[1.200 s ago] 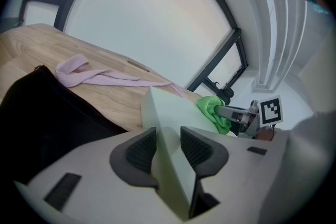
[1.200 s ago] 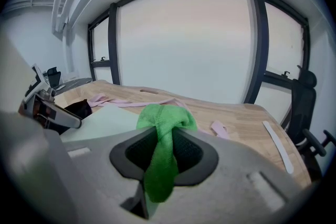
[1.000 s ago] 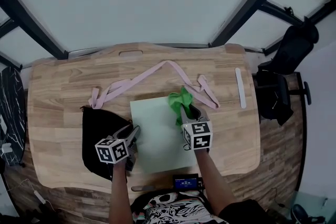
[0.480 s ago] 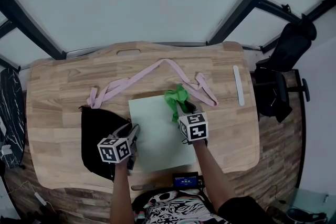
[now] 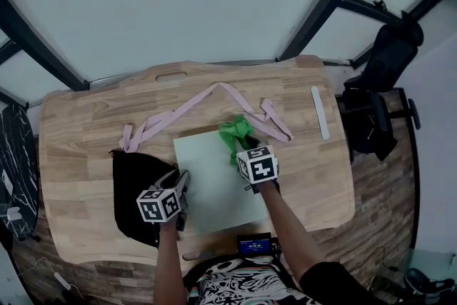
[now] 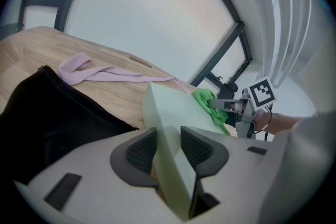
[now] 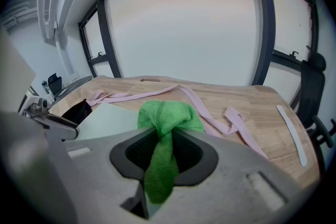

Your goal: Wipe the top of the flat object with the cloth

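The table (image 5: 78, 146) carries everything. Your sheet (image 5: 211, 189) lies flat at the middle of its near edge, with its long axis running from that edge toward the far one. A black pouch (image 5: 128, 186) sits against the sheet's left side. A pink strap (image 5: 187, 106) loops across the table beyond the sheet, and a white strip (image 5: 318, 113) lies by the right edge. Your left tool (image 6: 168, 147) is clamped on the sheet's left edge, close to its near corner, pinning it. Your right tool (image 7: 167, 150) is closed on the green cloth (image 7: 168, 113). The cloth's bunched end pokes past the jaws and sits at the sheet's far right corner. From there almost all of the sheet's top lies toward you and to the left. The stroke probably wants to come back along the long axis toward the near edge, driven by your right hand since the left is busy holding. Mind the strap end just beside the cloth.
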Demonstrator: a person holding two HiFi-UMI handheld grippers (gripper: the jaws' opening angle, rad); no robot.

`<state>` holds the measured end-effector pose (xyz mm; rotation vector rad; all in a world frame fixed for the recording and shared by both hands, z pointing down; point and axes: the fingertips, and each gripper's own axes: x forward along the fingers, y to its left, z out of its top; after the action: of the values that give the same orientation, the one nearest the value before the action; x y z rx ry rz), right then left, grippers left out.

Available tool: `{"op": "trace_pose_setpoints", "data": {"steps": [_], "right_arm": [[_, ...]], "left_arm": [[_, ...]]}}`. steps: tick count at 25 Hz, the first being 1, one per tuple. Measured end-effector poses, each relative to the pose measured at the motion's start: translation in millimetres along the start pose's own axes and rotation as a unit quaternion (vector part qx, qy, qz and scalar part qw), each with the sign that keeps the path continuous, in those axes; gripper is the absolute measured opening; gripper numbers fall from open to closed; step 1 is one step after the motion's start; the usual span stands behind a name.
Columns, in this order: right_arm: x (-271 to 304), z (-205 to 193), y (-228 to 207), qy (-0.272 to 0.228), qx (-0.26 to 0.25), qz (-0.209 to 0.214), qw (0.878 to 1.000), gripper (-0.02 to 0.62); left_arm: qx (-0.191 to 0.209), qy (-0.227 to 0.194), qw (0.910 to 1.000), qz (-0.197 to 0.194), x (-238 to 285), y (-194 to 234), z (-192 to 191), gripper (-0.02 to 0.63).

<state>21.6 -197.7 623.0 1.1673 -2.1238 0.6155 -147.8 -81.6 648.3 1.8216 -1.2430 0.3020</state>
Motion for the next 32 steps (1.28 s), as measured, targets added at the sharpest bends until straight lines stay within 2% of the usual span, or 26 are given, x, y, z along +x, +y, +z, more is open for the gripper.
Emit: {"op": "trace_pose_setpoints", "data": {"steps": [4, 12, 32], "right_arm": [[3.2, -1.7, 6.4, 0.024, -0.008, 0.005, 1.0, 0.081], [7.4, -0.2, 18.4, 0.04, -0.027, 0.015, 0.999, 0.081], [19.0, 5.8, 57.7, 0.046, -0.036, 0.06, 0.996, 0.081]], "left_arm": [[-0.003, 0.001, 1.0, 0.0, -0.6, 0.9, -3.3, 0.141], [0.002, 0.005, 1.0, 0.0, 0.2, 0.9, -1.9, 0.143], [0.003, 0.01, 0.9999, 0.001, 0.3, 0.7, -1.7, 0.143]]}}
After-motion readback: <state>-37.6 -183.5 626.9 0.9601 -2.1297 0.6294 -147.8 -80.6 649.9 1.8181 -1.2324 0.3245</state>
